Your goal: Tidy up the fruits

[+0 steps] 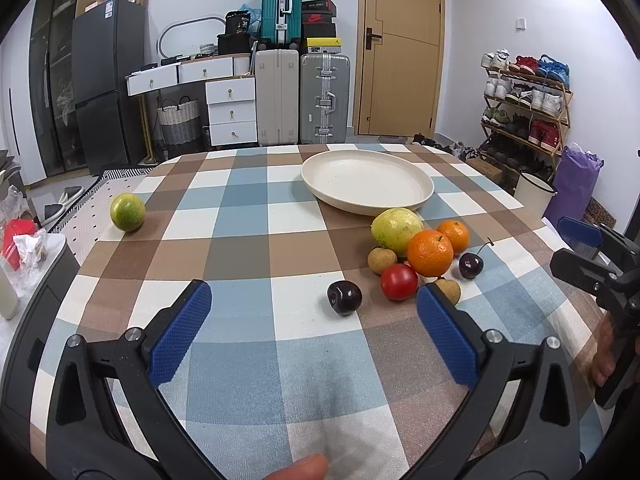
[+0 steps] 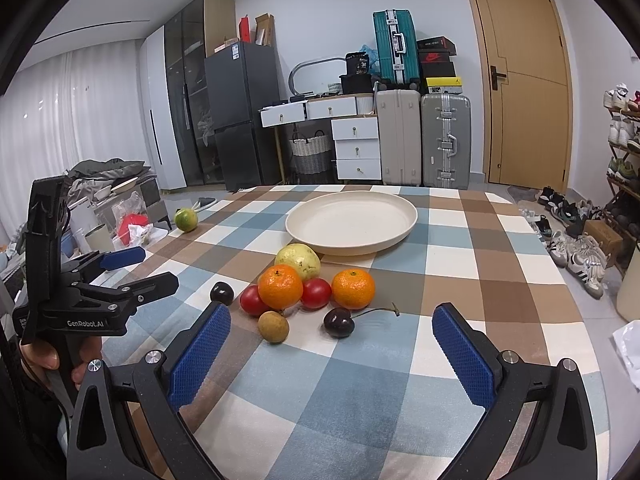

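A cream plate [image 1: 416, 196] [image 2: 400, 232] sits empty at the table's far side. In front of it lies a cluster of fruit: a yellow-green guava [image 1: 396, 229] [image 2: 298, 260], two oranges [image 1: 430, 253] [image 2: 280, 286], red tomatoes [image 1: 399, 281] [image 2: 316, 293], brown longans [image 1: 382, 260] [image 2: 273, 327] and dark cherries [image 1: 344, 297] [image 2: 339, 322]. A green citrus [image 1: 127, 212] [image 2: 186, 219] lies alone at the far left edge. My left gripper [image 1: 314, 328] is open and empty, just short of the cluster. My right gripper [image 2: 332, 356] is open and empty, near the stemmed cherry.
The table has a blue, brown and white checked cloth [image 1: 248, 248]. The right gripper shows at the right edge of the left wrist view [image 1: 592, 256]; the left gripper shows at the left of the right wrist view [image 2: 120, 276]. Suitcases, drawers and a shoe rack stand beyond.
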